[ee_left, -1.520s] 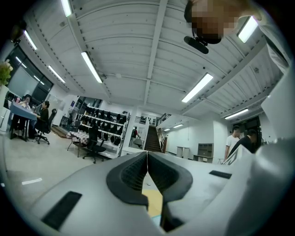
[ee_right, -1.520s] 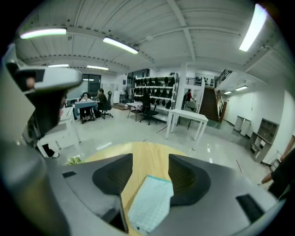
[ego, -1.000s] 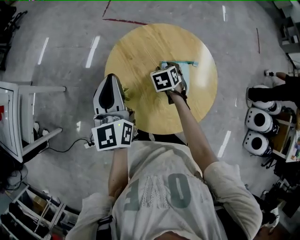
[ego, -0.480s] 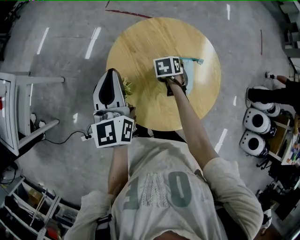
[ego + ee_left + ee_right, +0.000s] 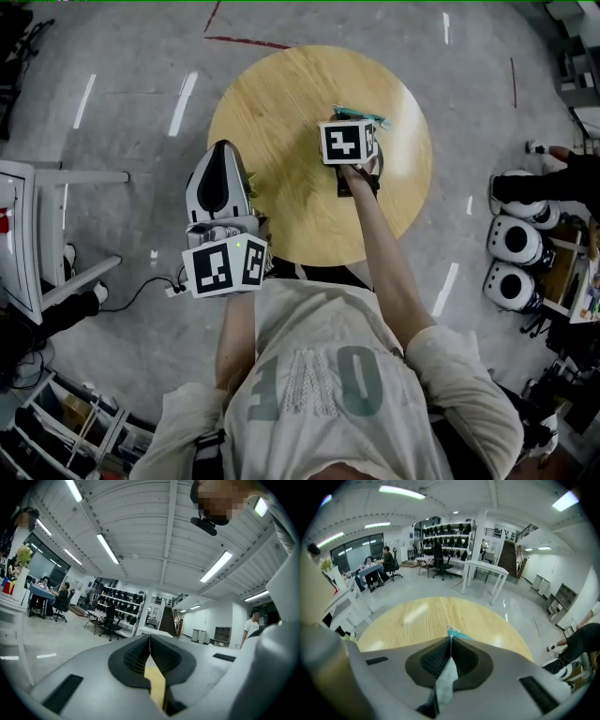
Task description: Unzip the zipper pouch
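Wooden table [image 5: 281, 131], right hand-held gripper [image 5: 450, 644] newly closed on zipper pouch [image 5: 445, 684]

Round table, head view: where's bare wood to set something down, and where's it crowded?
Free: far-left wood of the round table, between its rim and the teal zipper pouch; also the near centre, between the left gripper and the right forearm. Crowded: where the right gripper is shut on the pouch, and the left rim by a small green thing.
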Action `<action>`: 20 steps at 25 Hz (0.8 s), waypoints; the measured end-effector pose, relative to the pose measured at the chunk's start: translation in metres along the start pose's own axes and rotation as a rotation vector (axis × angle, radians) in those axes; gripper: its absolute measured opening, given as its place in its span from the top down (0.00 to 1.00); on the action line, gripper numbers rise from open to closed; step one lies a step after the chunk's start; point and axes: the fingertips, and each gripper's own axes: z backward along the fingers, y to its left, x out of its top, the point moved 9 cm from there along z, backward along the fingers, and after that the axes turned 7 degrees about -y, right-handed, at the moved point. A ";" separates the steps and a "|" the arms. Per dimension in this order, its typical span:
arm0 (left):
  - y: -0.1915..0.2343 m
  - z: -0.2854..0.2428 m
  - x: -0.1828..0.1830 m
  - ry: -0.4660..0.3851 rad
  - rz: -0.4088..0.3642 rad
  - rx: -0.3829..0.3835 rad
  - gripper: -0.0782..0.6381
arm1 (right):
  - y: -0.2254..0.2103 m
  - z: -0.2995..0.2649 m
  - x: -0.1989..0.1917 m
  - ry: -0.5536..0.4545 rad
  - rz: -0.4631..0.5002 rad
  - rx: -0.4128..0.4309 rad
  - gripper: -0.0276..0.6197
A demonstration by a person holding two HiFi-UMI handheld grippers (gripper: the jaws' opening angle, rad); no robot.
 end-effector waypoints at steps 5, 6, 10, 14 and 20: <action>-0.016 -0.006 0.015 -0.043 -0.011 -0.067 0.85 | -0.024 0.045 0.025 -0.156 -0.091 0.016 0.90; -0.020 -0.008 0.019 -0.051 -0.013 -0.080 0.85 | -0.029 0.055 0.030 -0.194 -0.105 0.018 0.90; -0.036 -0.016 0.037 -0.085 -0.020 -0.136 0.85 | -0.046 0.105 0.050 -0.376 -0.139 0.051 0.90; -0.053 -0.023 0.054 -0.110 -0.024 -0.202 0.85 | -0.057 0.156 0.063 -0.569 -0.179 0.111 0.91; -0.094 -0.027 0.076 -0.131 -0.086 -0.410 0.85 | -0.069 0.231 0.058 -0.809 -0.166 0.202 0.91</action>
